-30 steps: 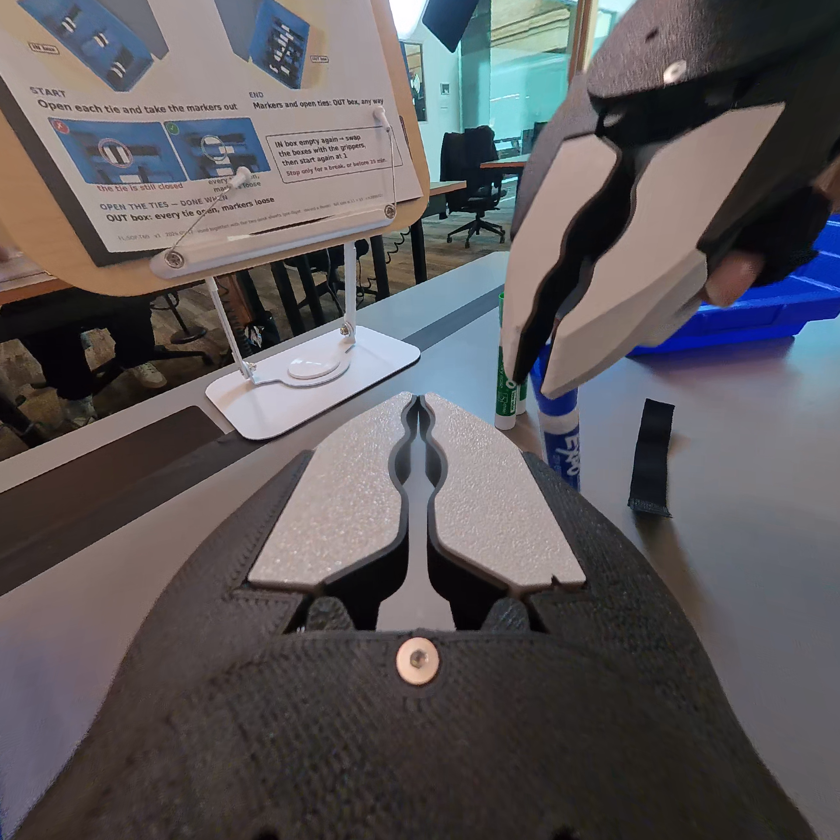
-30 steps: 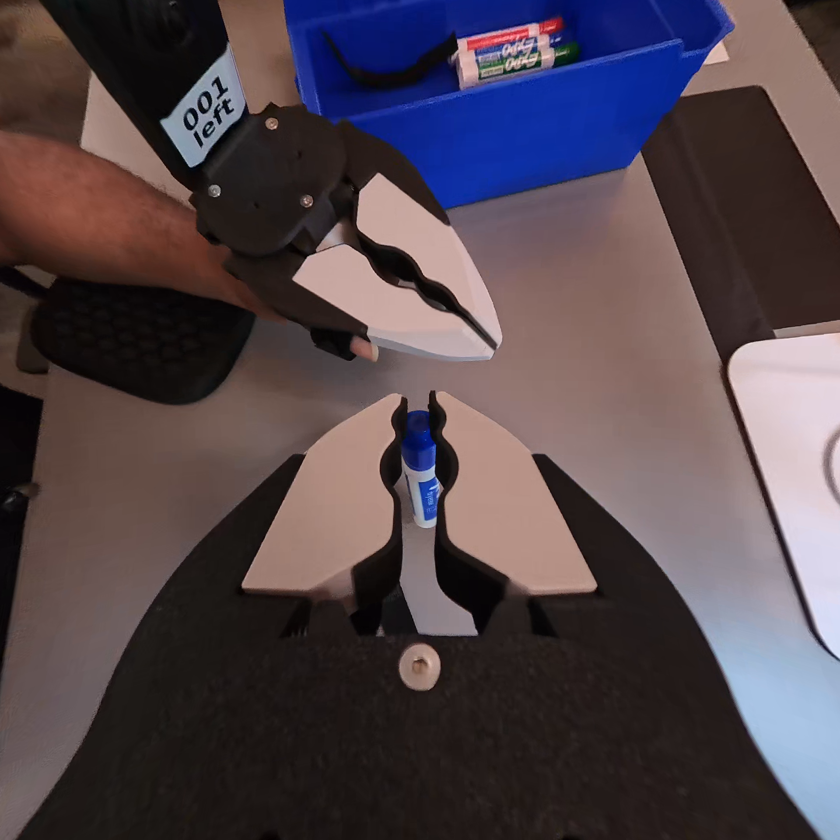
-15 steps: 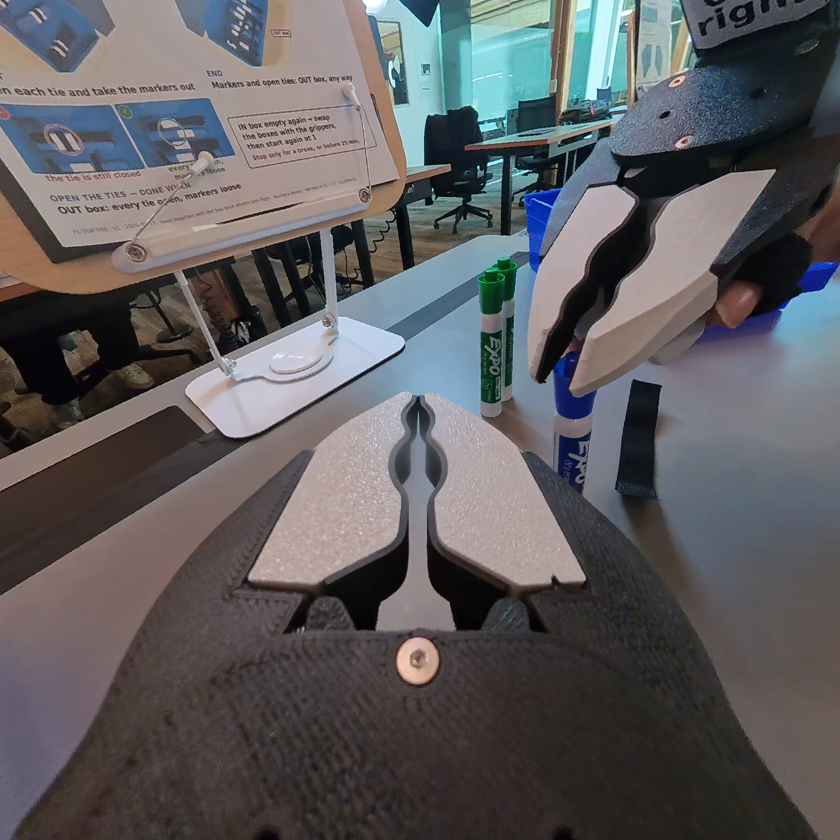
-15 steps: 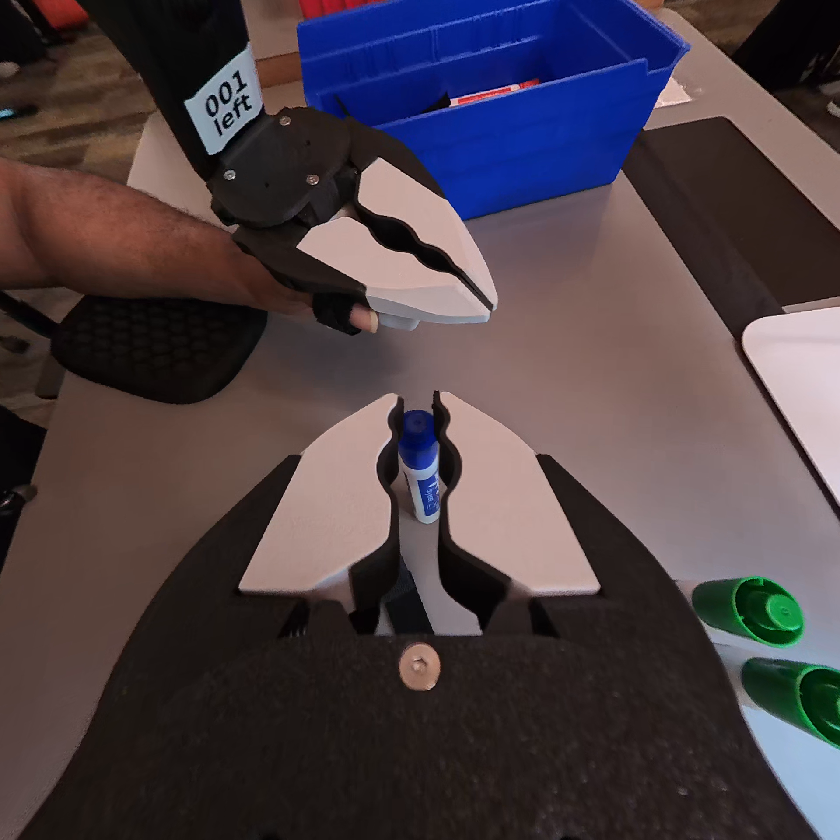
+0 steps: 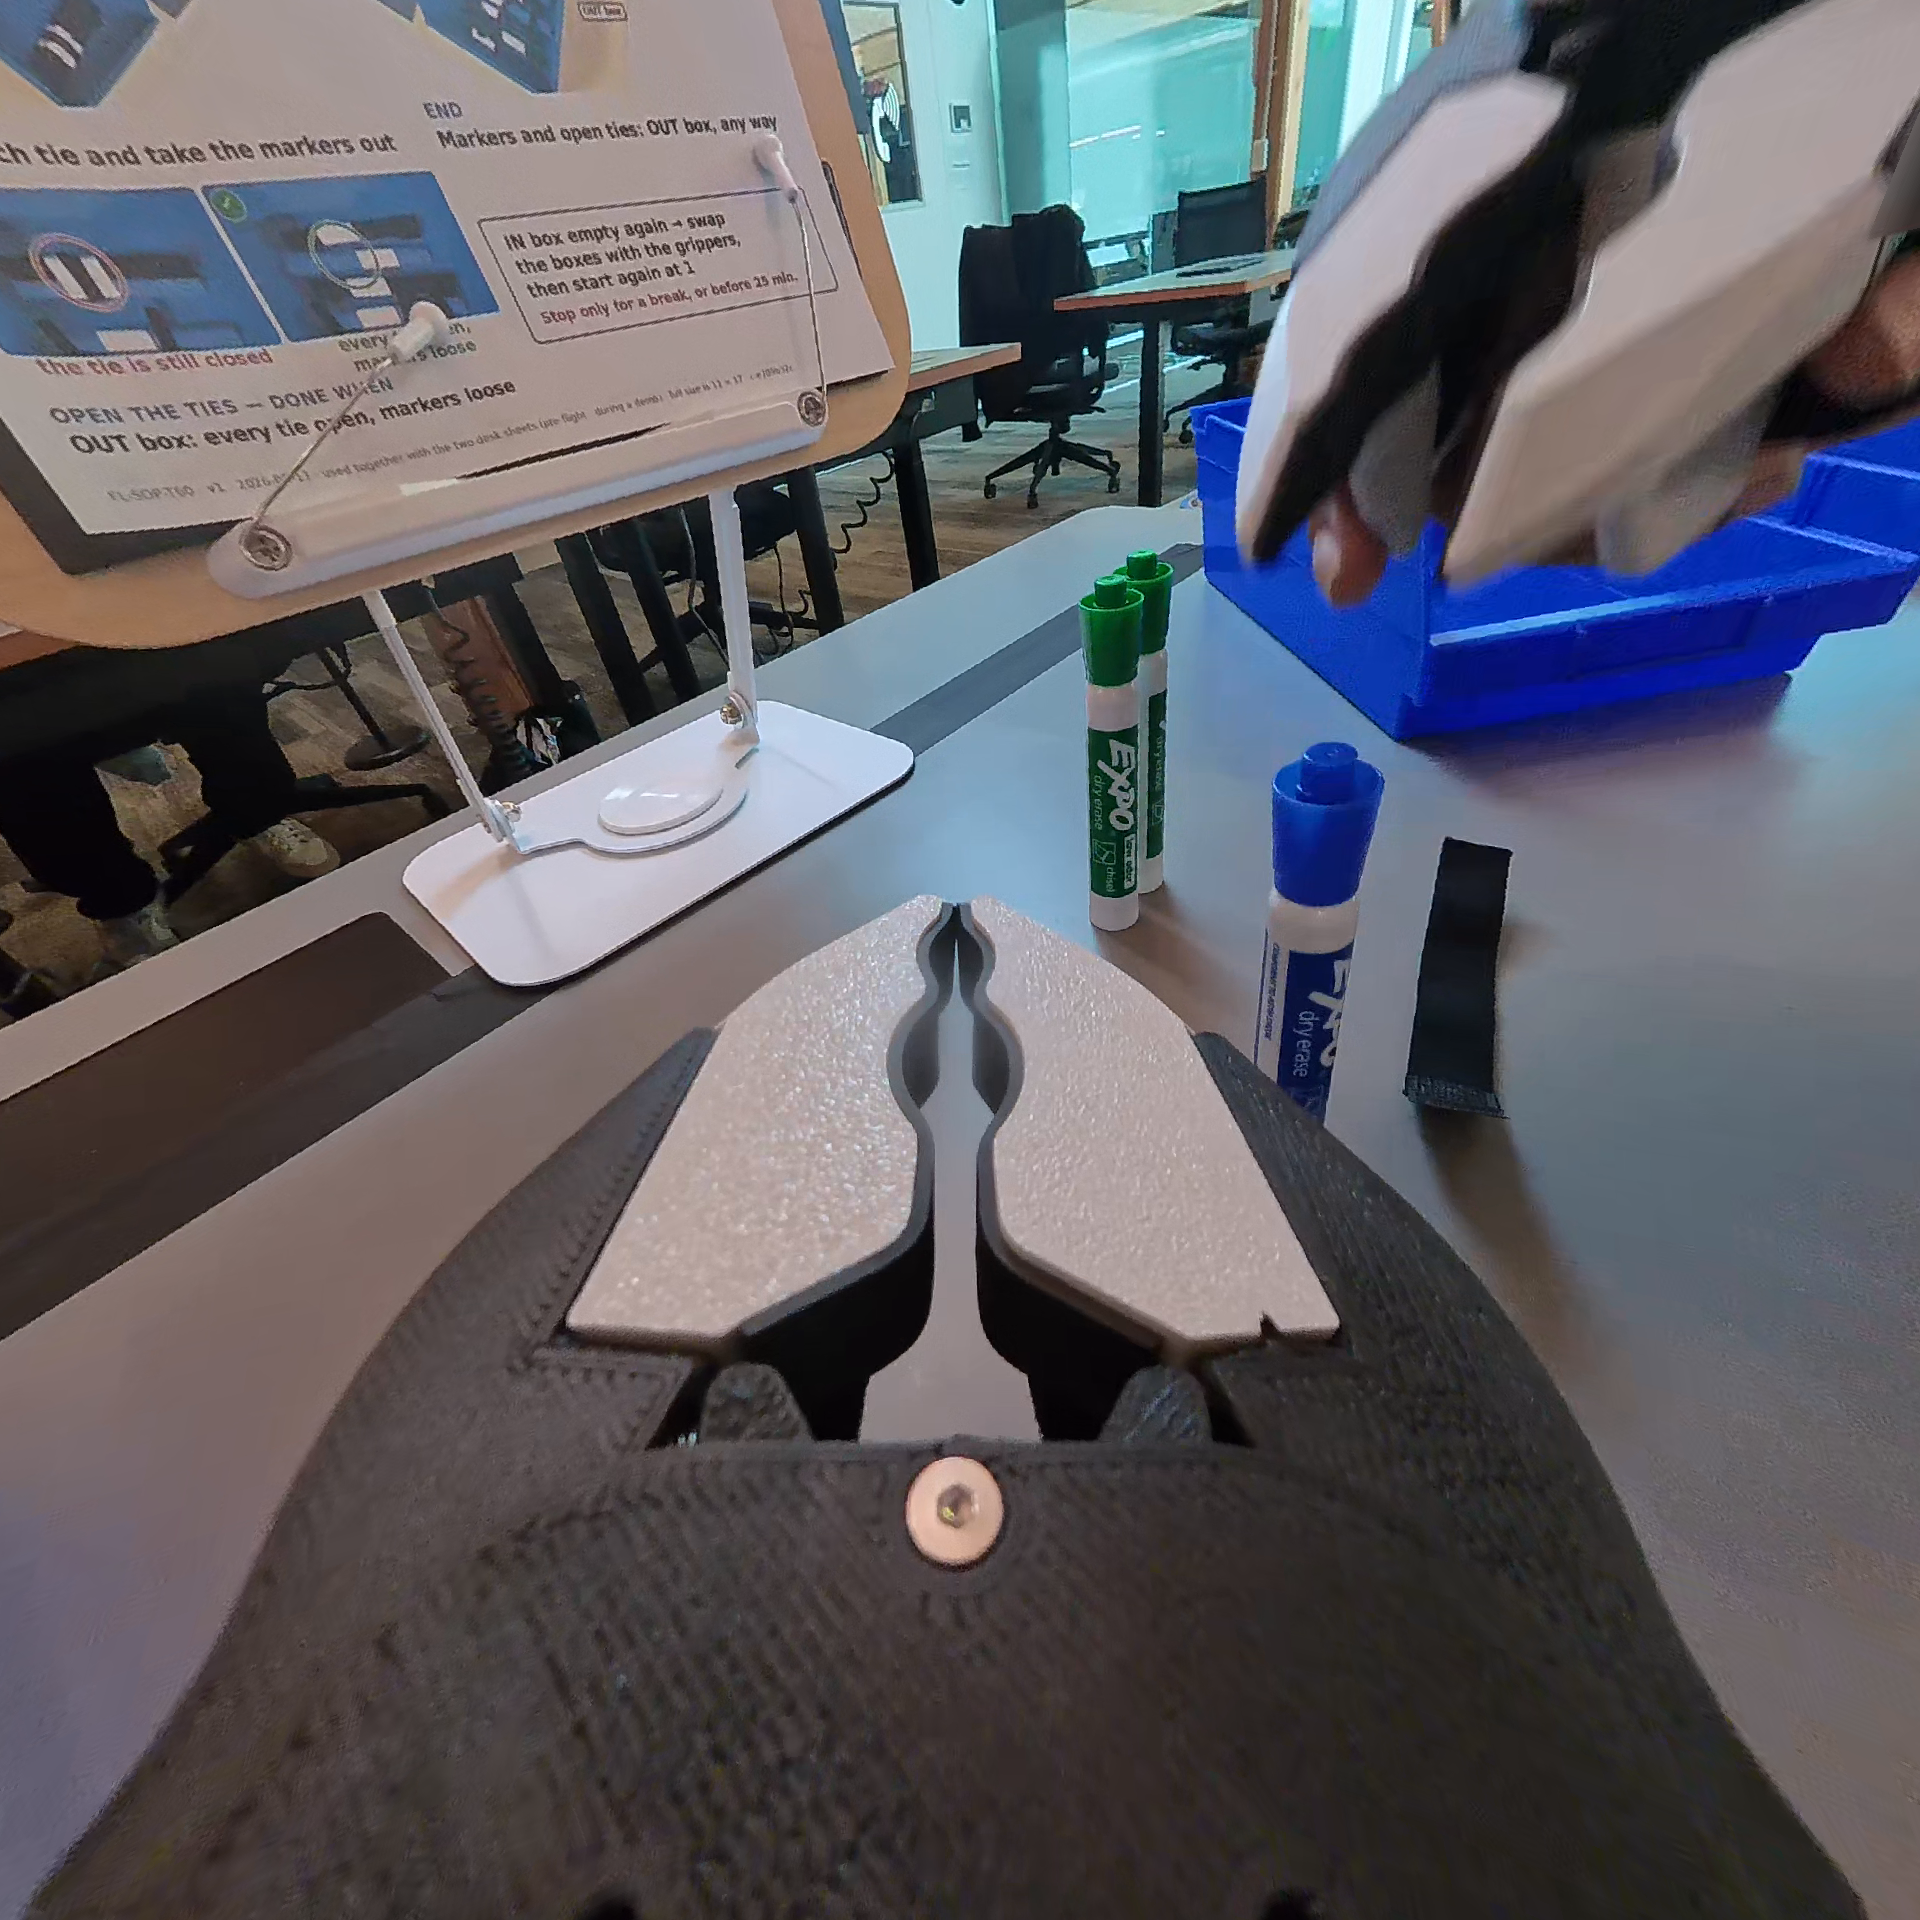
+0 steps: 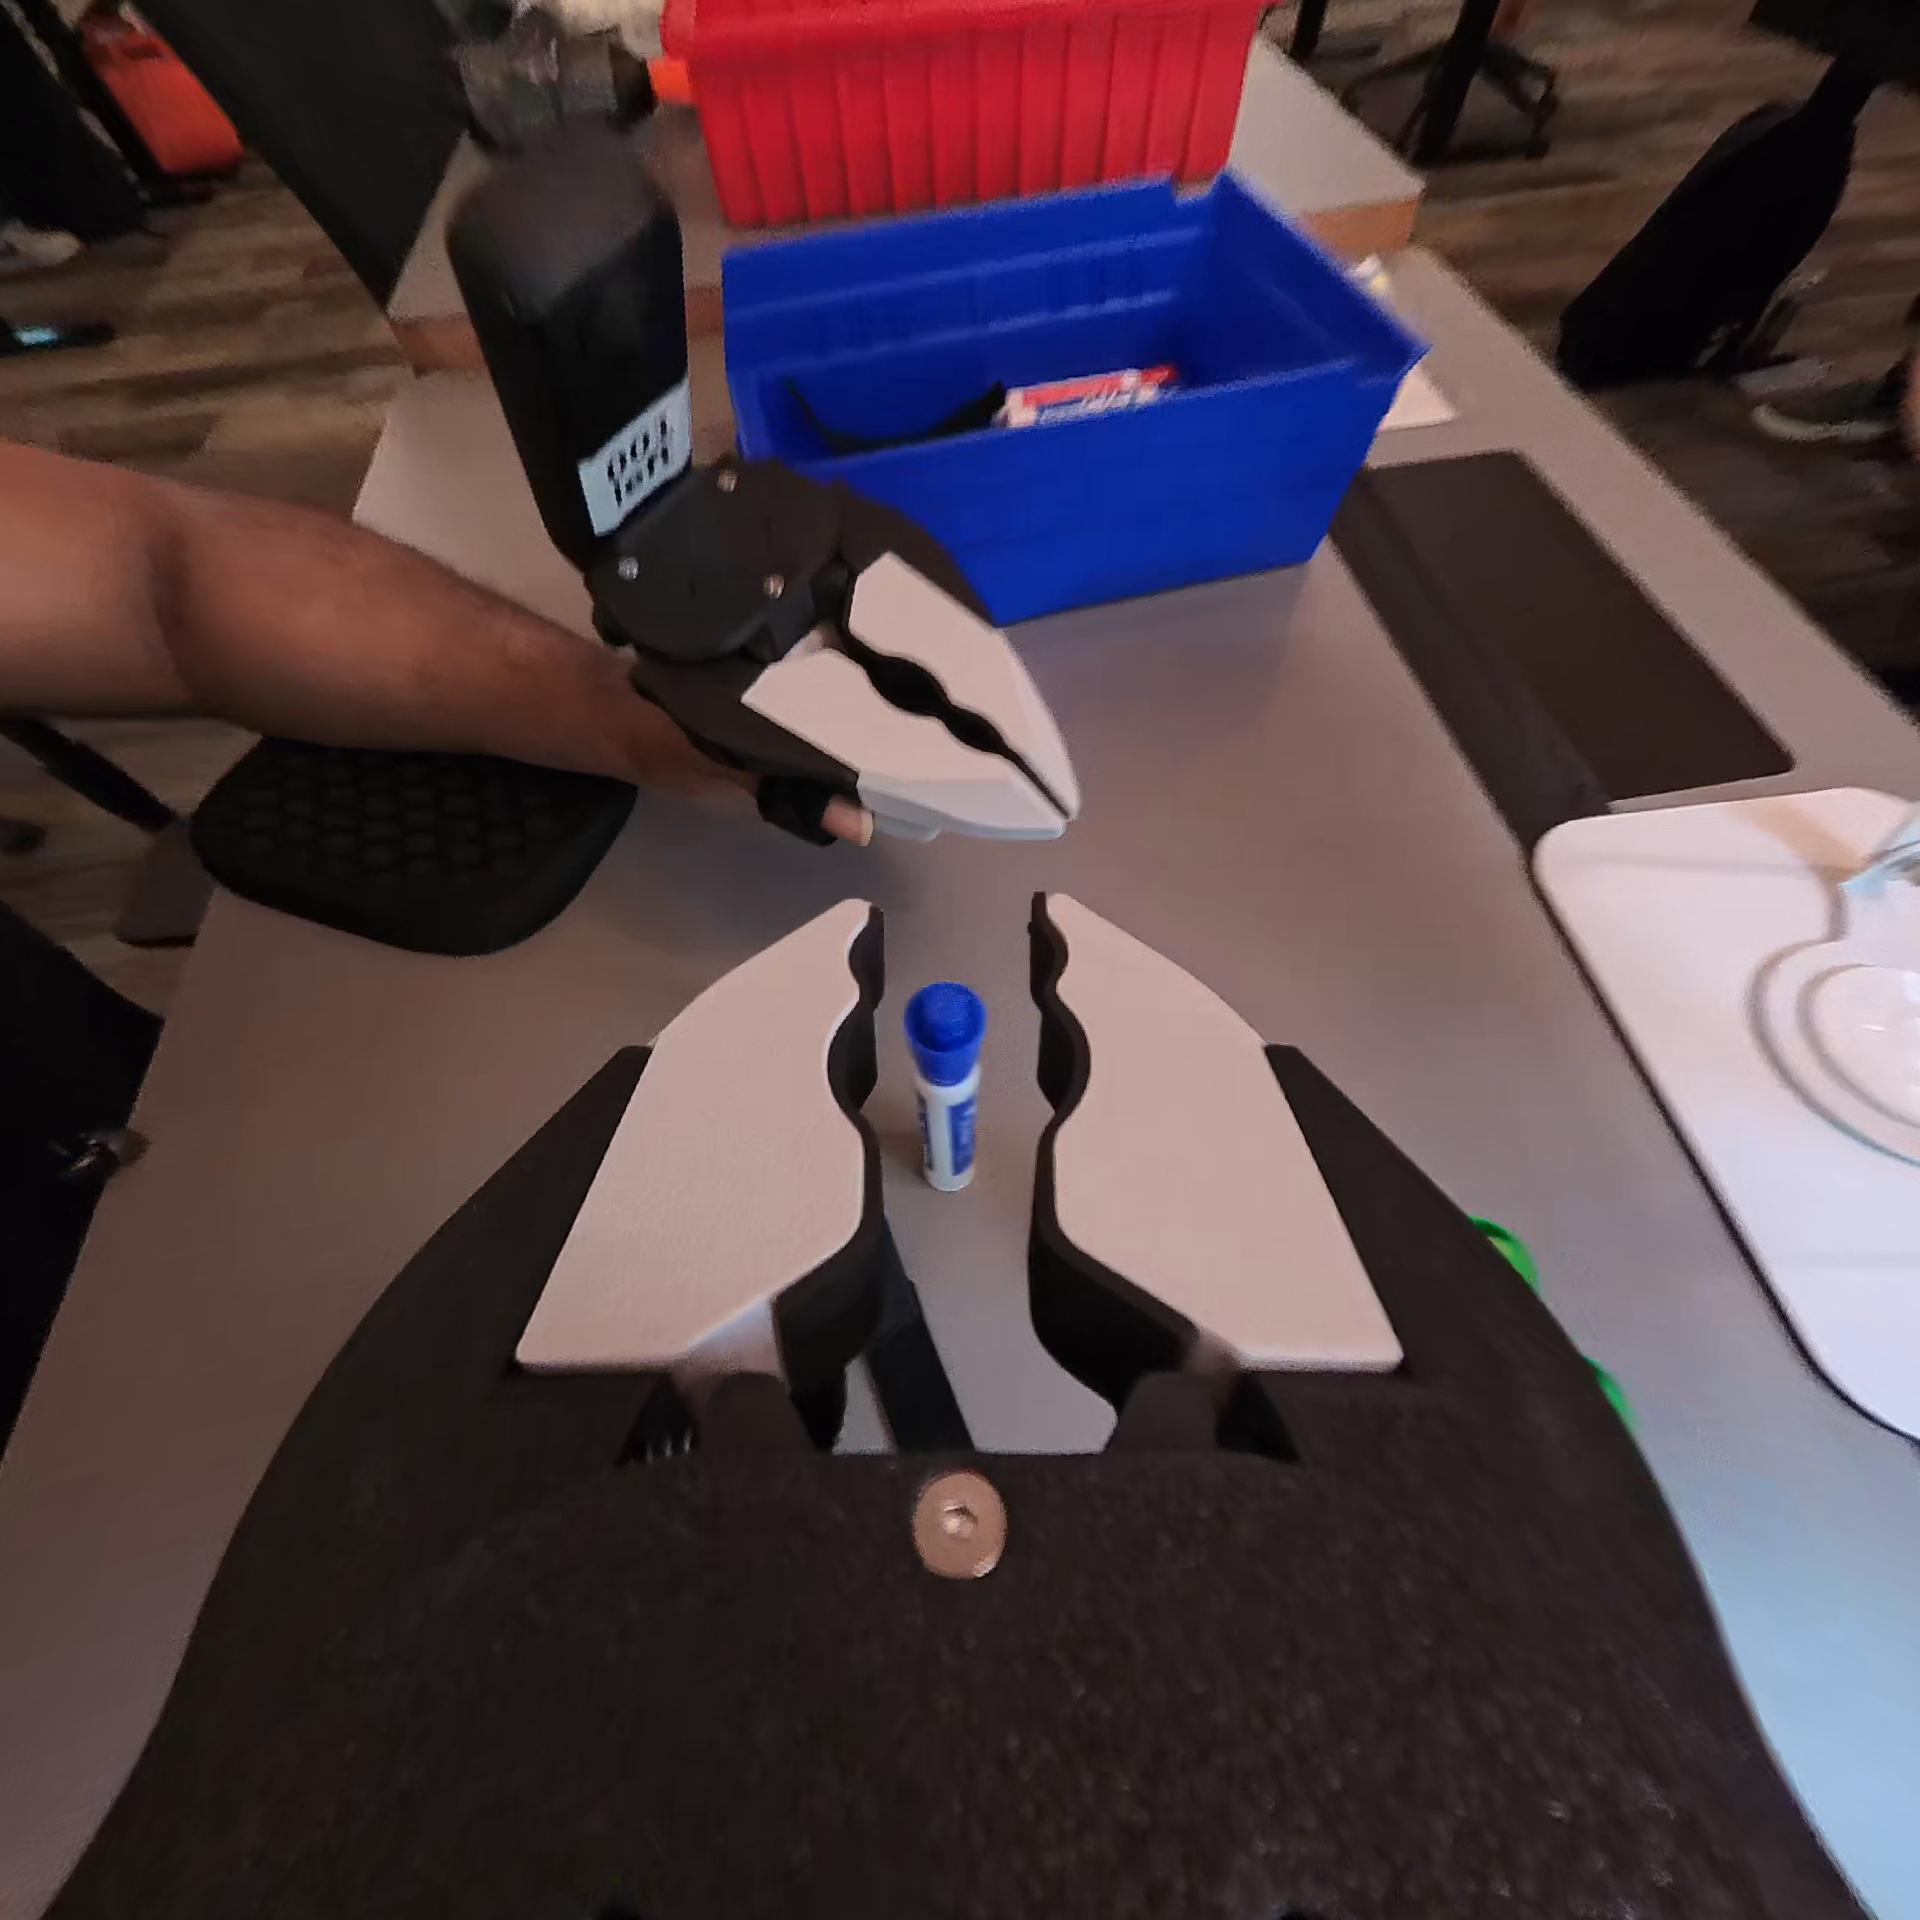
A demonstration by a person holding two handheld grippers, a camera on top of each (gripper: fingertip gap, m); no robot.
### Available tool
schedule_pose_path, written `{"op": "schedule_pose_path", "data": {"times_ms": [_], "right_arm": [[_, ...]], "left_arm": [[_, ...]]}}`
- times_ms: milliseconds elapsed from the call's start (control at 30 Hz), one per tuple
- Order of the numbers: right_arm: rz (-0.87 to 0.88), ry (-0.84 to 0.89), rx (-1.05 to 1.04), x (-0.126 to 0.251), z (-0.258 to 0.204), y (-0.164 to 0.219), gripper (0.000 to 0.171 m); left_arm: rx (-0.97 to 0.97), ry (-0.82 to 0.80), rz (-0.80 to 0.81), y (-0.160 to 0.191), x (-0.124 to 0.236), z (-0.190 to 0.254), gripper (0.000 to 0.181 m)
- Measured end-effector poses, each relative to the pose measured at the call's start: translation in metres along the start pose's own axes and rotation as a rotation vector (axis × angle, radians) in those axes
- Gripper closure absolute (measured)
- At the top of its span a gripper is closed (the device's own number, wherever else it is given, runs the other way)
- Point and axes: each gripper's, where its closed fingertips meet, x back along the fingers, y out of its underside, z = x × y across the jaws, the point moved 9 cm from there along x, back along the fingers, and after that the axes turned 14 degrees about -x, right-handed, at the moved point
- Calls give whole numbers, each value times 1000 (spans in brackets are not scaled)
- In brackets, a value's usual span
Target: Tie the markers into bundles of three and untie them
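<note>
Right tool [image 6: 956, 914] released, raised above upright blue marker [image 6: 943, 1091] standing free on desk [image 6: 1195, 748], left tool [image 5: 958, 914] clenched, empty, nearby

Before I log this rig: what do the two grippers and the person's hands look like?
Both grippers, left and right, match: textured black printed bodies, two light-grey fingers with wavy black inner edges, and a silver screw. The left carries a white label. The left hand wears a black fingerless glove; no sleeve shows.

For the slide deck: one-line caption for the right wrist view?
Open right tool above the upright blue marker; left tool shut.
</note>
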Motion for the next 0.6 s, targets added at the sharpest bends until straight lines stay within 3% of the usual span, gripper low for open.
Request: {"op": "schedule_pose_path", "data": {"times_ms": [133,267,533,600], "right_arm": [[59,129,27,45,12,-20,143],[-60,345,68,68,46,-6,134],[-151,357,6,44,91,31,131],[-156,351,1,39,96,33,140]], "left_arm": [[2,4,-3,1,-1,0,181],[0,11,-1,0,-1,0,181],[-2,22,-26,5,-4,3,181],[-2,20,-32,6,-5,3,181]]}}
